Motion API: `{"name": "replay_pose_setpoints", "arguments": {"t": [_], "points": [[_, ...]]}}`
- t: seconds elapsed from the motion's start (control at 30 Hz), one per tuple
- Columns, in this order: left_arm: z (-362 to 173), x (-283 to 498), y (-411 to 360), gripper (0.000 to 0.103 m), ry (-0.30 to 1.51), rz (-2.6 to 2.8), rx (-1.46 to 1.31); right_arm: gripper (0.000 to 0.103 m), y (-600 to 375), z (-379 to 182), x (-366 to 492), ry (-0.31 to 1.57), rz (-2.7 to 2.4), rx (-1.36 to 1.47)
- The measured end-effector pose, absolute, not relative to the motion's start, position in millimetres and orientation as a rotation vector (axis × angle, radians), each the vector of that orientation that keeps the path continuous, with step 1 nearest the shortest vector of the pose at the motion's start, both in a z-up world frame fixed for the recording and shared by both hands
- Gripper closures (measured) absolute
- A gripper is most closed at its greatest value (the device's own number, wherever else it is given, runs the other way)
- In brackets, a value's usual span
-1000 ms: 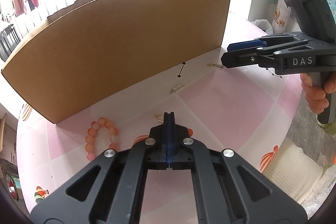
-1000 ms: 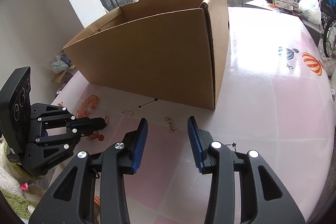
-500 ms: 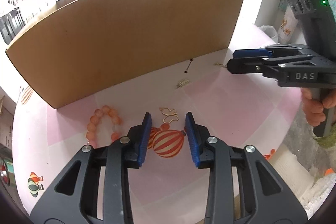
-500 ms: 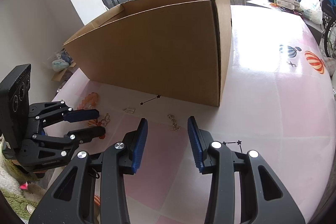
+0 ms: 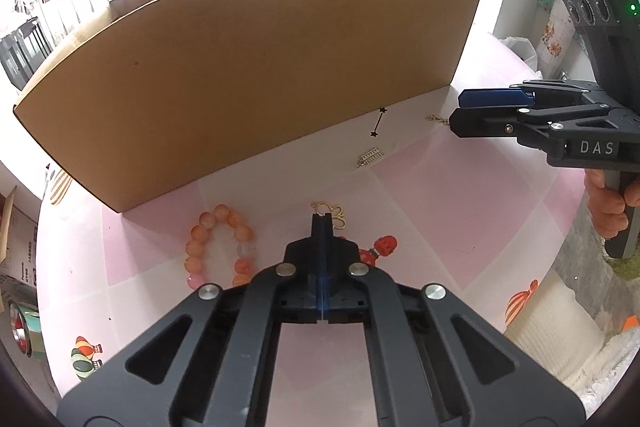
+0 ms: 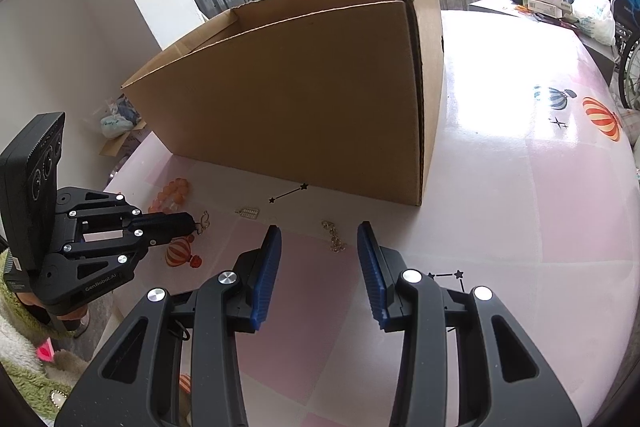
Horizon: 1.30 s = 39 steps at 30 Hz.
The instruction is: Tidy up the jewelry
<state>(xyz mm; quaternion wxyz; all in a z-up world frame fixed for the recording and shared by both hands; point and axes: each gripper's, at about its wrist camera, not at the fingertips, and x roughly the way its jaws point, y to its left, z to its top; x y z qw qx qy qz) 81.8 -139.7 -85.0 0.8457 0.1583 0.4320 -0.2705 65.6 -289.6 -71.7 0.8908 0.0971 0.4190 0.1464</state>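
- Our left gripper (image 5: 322,223) has its jaws pressed together, having just been closing, and its tip sits on the gold butterfly pendant (image 5: 334,213); the wire loops stick out past the tip on both sides, so it looks pinched on the pendant, though we cannot see the contact itself.
- Our right gripper (image 6: 318,259) stands spread, with nothing between its blue pads (image 6: 265,277); the gold chain (image 6: 333,237) lies on the tablecloth just beyond the gap.
- The cardboard box (image 6: 304,95) stands open-topped on the pink checked tablecloth (image 6: 540,211), toward the table's far side.
- All the jewelry lies on the cloth along the box's near wall: the orange bead bracelet (image 5: 218,247) near the box's left corner, the pendant just beside it, the small silver charm (image 5: 370,157) further along, and the chain near the box's right corner.
- A hand (image 5: 606,205) grips the right gripper's handle at the table's right edge.
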Motion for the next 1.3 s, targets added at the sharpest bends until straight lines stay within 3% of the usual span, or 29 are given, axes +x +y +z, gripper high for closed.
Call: {"name": "replay_pose_setpoints", "arguments": {"t": [0.13, 0.17, 0.27, 0.4, 0.47, 0.53, 0.93, 0.97, 1.3], "points": [[-85, 81, -131, 0.103, 0.912, -0.589, 0.287, 0.064, -291, -70, 65, 0.865, 0.304, 0.204], [-83, 81, -125, 0.099, 0.908, -0.601, 0.27, 0.064, -291, -70, 65, 0.864, 0.304, 0.205], [-82, 76, -121, 0.074, 0.887, -0.607, 0.268, 0.064, -292, -72, 65, 0.868, 0.303, 0.209], [-86, 78, -130, 0.074, 0.891, -0.594, 0.312, 0.064, -293, -73, 65, 0.866, 0.306, 0.217], [-87, 79, -135, 0.078, 0.88, -0.586, 0.323, 0.064, -293, -73, 64, 0.862, 0.307, 0.224], [-86, 81, -144, 0.091, 0.879, -0.576, 0.331, 0.064, -293, -74, 64, 0.861, 0.31, 0.228], [-83, 76, -136, 0.092, 0.869, -0.568, 0.333, 0.064, -301, -77, 63, 0.858, 0.303, 0.246], [-83, 76, -136, 0.103, 0.87, -0.574, 0.333, 0.064, -301, -77, 63, 0.858, 0.302, 0.247], [-73, 76, -119, 0.103, 0.862, -0.574, 0.264, 0.064, -300, -75, 62, 0.857, 0.304, 0.247]]}}
